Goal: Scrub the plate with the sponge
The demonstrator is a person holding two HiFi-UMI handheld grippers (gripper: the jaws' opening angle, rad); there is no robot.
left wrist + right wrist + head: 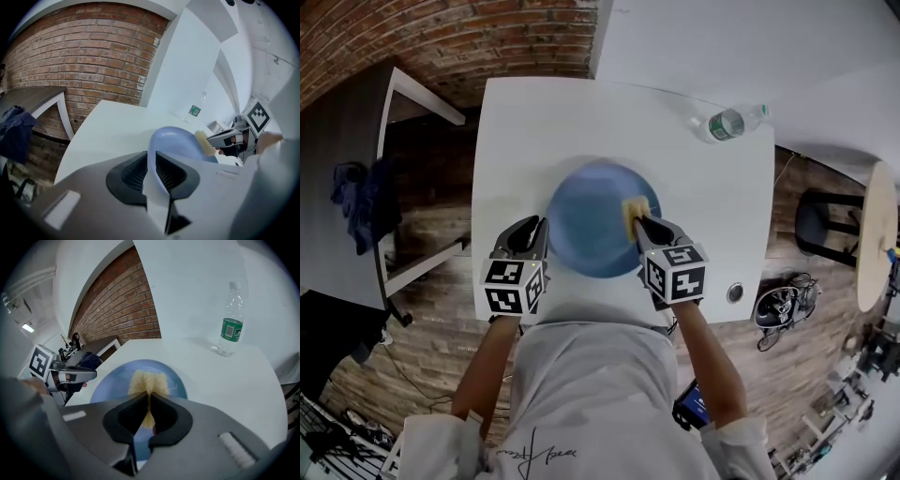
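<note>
Currently: sponge down on plate, both tools gripping

Counted: one blue plate (591,239), one yellow sponge (635,208), one clear bottle (727,123), two grippers. Plate on the white table (534,131), about mid-table, just ahead of the person, face up. Round, so no long axis; slightly blurred in head view. Whether left edge is lifted off the table: cannot tell.

Sponge on the plate's right half, touching its surface. Long side running away from the person, in line with the jaws holding it. Pinched at its near end by the right gripper (147,398), jaws squeezed in on the sponge. Left gripper (153,159) clamped over the plate's left rim, rim sandwiched between the ribbed pads.

Bottle upright near the table's far right corner, well apart from the plate. Green label on it, print too small to read. Black-and-white square markers on each gripper's cube. Script writing on the white shirt (581,394), not legible. Small round fitting (735,292) set in the table's near right corner.
</note>
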